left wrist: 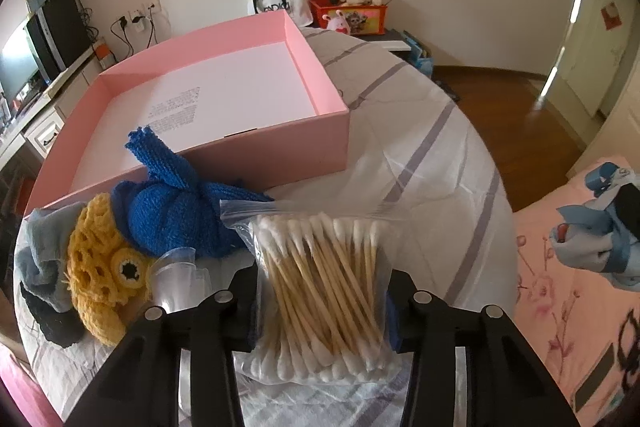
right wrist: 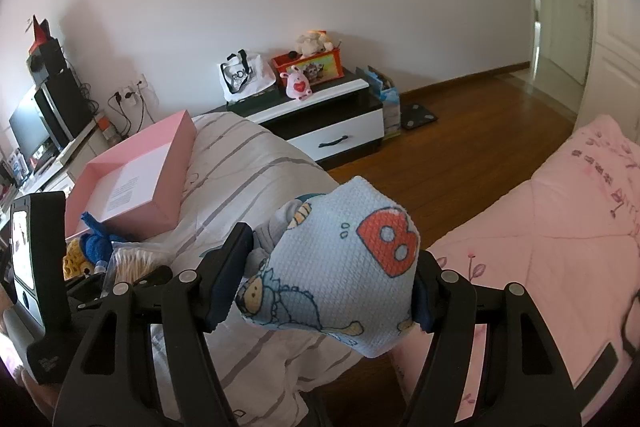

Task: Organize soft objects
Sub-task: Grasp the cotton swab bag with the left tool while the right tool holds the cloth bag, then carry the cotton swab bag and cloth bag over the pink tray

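1. Pinching a clear plastic bag of cotton swabs (left wrist: 324, 291), the left claw (left wrist: 322, 311) has its pads pressed on both sides of the bundle; the swabs have pale wooden sticks and white fluffy tips, packed side by side.
2. Just left of the bag lie a coarse blue knitted piece (left wrist: 176, 203), a yellow crocheted piece (left wrist: 100, 267) full of round holes, and a grey soft cloth (left wrist: 44, 251), all touching in a heap near the front edge of the striped quilt (left wrist: 432, 147).
3. Tilted downward, the left claw points at the quilt; the right claw (right wrist: 320, 275) is also angled down, held over the gap between the striped quilt and a pink floral bed (right wrist: 560, 227).
4. Clamped on a waffle-textured light blue cloth (right wrist: 344, 267) with cartoon prints and a red patch, the right claw holds it bunched in the air.
5. Behind the heap sits a shallow pink cardboard box (left wrist: 280, 151), rectangular, with only a white printed sheet (left wrist: 224, 95) on its floor.
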`<move>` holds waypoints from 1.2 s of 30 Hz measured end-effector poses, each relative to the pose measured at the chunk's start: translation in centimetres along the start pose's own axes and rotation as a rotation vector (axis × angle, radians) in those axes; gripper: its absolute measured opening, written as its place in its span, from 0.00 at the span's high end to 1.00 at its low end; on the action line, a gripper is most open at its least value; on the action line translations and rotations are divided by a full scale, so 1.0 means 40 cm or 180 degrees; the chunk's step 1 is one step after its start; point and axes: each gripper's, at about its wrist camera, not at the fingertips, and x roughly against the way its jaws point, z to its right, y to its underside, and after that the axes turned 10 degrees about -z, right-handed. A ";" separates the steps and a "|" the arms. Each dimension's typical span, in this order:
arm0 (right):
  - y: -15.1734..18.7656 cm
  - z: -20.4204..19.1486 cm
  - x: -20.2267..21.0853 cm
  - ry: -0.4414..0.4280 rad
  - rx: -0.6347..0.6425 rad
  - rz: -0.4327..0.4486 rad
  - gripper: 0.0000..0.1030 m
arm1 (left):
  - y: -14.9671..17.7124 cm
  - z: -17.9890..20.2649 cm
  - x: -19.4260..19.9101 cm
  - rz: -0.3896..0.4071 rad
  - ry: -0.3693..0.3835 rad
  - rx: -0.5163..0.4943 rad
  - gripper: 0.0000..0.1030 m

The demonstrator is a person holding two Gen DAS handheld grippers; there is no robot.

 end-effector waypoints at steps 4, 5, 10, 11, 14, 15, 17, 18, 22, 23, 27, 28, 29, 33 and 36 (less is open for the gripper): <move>0.004 -0.012 0.018 -0.0012 0.0032 0.0040 0.36 | 0.011 -0.009 0.031 0.0011 0.0072 -0.0032 0.60; 0.006 -0.016 0.024 -0.0014 0.0039 0.0054 0.36 | 0.014 -0.011 0.040 0.0033 0.0080 -0.0040 0.60; 0.016 -0.036 0.055 -0.0029 0.0074 0.0115 0.36 | 0.036 -0.024 0.096 0.0142 0.0101 -0.0056 0.60; 0.018 -0.042 0.062 -0.0034 0.0088 0.0130 0.36 | 0.040 -0.026 0.104 0.0164 0.0101 -0.0053 0.60; 0.023 -0.064 0.083 -0.0057 0.0144 0.0170 0.36 | 0.061 -0.045 0.140 0.0246 0.0096 -0.0015 0.60; 0.025 -0.071 0.089 -0.0065 0.0161 0.0180 0.36 | 0.067 -0.054 0.151 0.0275 0.0092 0.0005 0.60; 0.030 -0.092 0.104 -0.0087 0.0209 0.0214 0.36 | 0.081 -0.068 0.171 0.0321 0.0080 0.0041 0.60; 0.034 -0.101 0.111 -0.0099 0.0226 0.0226 0.36 | 0.088 -0.074 0.180 0.0340 0.0075 0.0060 0.60; 0.047 -0.149 0.134 -0.0163 0.0314 0.0277 0.36 | 0.121 -0.117 0.226 0.0435 0.0034 0.0149 0.60; 0.051 -0.163 0.140 -0.0184 0.0342 0.0287 0.36 | 0.131 -0.128 0.241 0.0468 0.0001 0.0168 0.60; 0.067 -0.224 0.158 -0.0270 0.0467 0.0314 0.36 | 0.173 -0.183 0.299 0.0608 -0.0088 0.0269 0.60; 0.071 -0.241 0.162 -0.0293 0.0504 0.0324 0.36 | 0.185 -0.200 0.315 0.0649 -0.0098 0.0312 0.60; 0.076 -0.260 0.166 -0.0319 0.0546 0.0337 0.36 | 0.197 -0.214 0.328 0.0686 -0.0121 0.0349 0.60; 0.096 -0.333 0.186 -0.0428 0.0706 0.0399 0.36 | 0.245 -0.271 0.384 0.0822 -0.0202 0.0473 0.60; 0.109 -0.379 0.205 -0.0486 0.0789 0.0450 0.36 | 0.279 -0.303 0.425 0.0918 -0.0259 0.0542 0.60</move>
